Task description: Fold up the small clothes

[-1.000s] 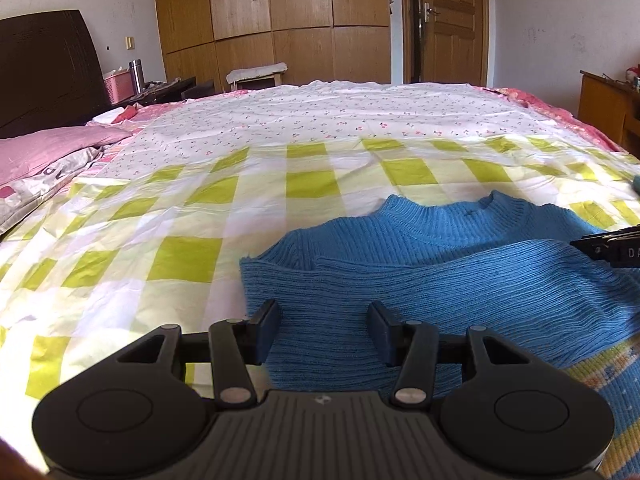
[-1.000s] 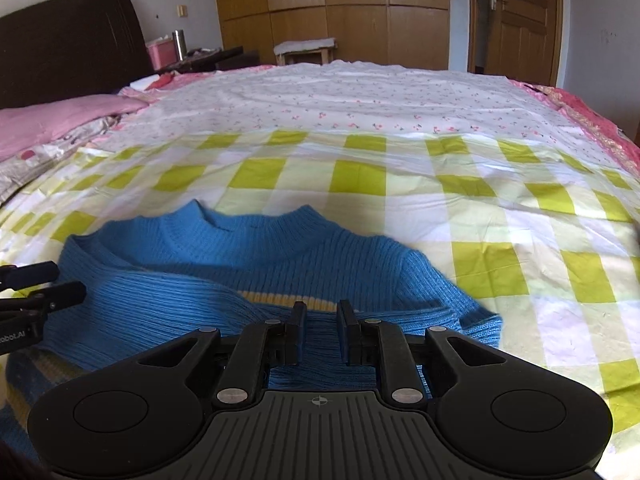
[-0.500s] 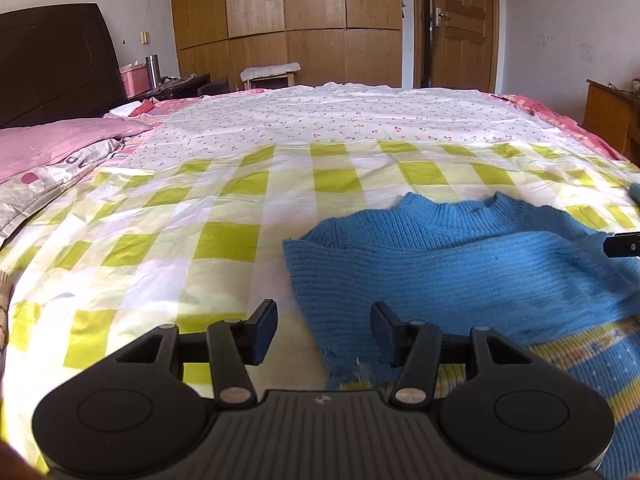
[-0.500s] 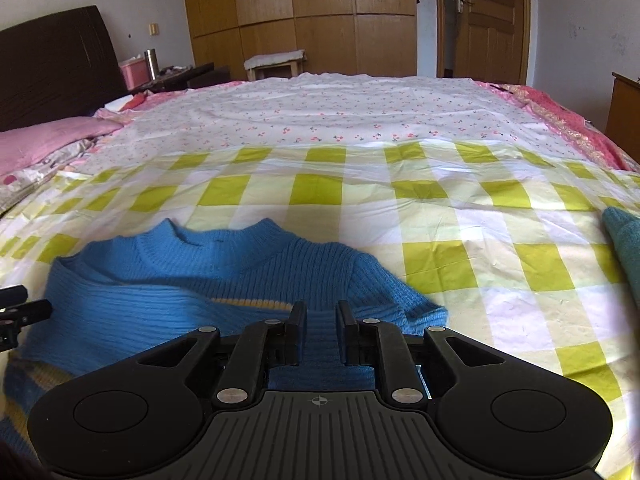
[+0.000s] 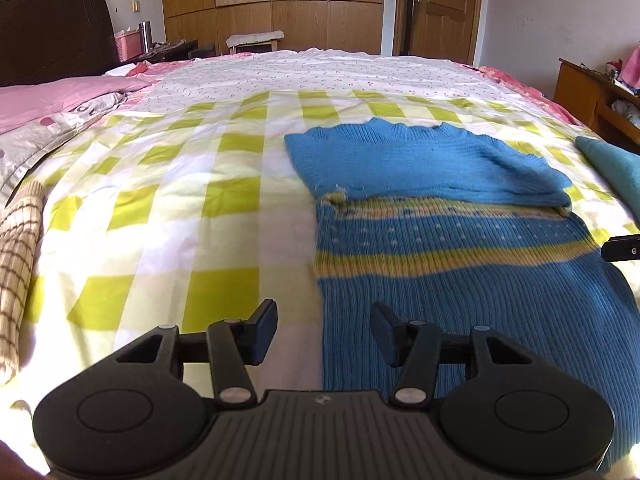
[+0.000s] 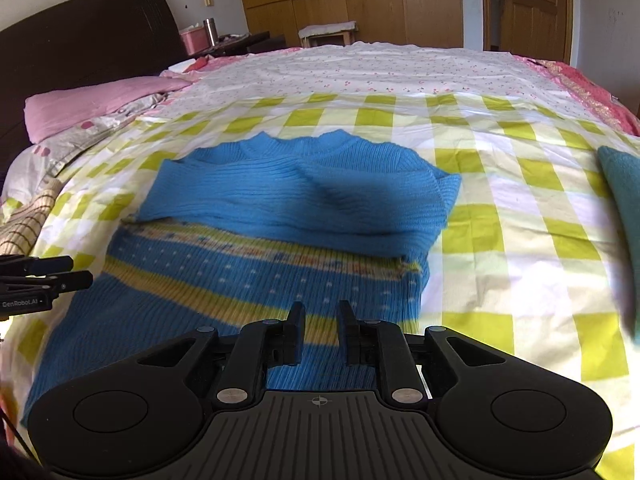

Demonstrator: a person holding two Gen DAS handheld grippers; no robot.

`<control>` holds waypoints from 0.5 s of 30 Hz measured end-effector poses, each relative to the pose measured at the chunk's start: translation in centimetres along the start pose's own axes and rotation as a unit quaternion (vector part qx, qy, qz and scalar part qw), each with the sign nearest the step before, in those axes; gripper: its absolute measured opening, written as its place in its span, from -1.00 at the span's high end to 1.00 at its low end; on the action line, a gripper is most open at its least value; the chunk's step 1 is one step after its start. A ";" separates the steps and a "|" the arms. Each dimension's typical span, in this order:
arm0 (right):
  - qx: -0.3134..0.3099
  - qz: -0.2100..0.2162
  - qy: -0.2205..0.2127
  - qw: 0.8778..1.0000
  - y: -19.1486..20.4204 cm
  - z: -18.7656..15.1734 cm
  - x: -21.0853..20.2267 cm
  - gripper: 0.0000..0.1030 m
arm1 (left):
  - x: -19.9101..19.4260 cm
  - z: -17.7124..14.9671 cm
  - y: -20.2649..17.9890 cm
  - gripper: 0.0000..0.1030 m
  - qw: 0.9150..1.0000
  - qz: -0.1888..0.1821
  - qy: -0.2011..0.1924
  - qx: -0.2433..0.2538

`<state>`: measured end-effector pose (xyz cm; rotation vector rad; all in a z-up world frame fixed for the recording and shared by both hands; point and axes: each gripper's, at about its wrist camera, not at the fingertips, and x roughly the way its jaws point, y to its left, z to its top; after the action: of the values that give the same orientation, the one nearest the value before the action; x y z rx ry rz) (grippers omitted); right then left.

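A blue knit sweater [image 5: 448,240] with yellow stripes lies flat on the checked bed sheet [image 5: 200,208], its sleeves folded across the chest. It also shows in the right wrist view [image 6: 280,240]. My left gripper [image 5: 324,330] is open and empty over the sweater's lower left edge. My right gripper [image 6: 322,326] hangs over the sweater's lower right part, jaws slightly apart, holding nothing. The left gripper's tips show at the left edge of the right wrist view [image 6: 44,276].
A teal folded garment [image 5: 616,168] lies right of the sweater. A beige checked cloth [image 5: 18,248] lies at the left edge of the bed. Pink pillows [image 5: 48,96], a dark headboard and wooden wardrobes stand beyond.
Both grippers have drawn back toward the sweater's hem, so the striped lower part now shows. The right gripper's jaws have opened a little.
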<state>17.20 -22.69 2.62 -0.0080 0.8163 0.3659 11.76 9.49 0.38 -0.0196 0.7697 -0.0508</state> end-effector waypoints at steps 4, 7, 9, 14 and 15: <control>0.011 -0.001 0.016 1.000 -0.1 -3.0 -2.7 0.60 | -2.2 -2.6 0.2 -0.12 1.000 -0.003 0.016 -0.001; 0.022 -0.007 0.027 0.999 -0.3 -5.1 -4.4 0.60 | -3.3 -4.2 0.3 -0.12 1.000 -0.006 0.029 -0.010; 0.030 -0.015 0.038 0.999 -0.5 -6.5 -5.1 0.59 | -3.6 -5.3 0.4 -0.11 0.999 -0.011 0.039 -0.017; 0.052 -0.021 0.061 0.997 -1.0 -9.3 -5.9 0.58 | -4.2 -6.8 -0.1 -0.11 0.999 -0.014 0.043 -0.018; 0.056 -0.018 0.066 0.996 -1.1 -9.7 -6.0 0.57 | -4.3 -6.8 -0.1 -0.09 0.999 -0.017 0.044 -0.021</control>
<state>6.94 -27.00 0.09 0.0587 0.9652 0.2865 3.89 9.62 -1.53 -0.0708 0.8580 -0.0684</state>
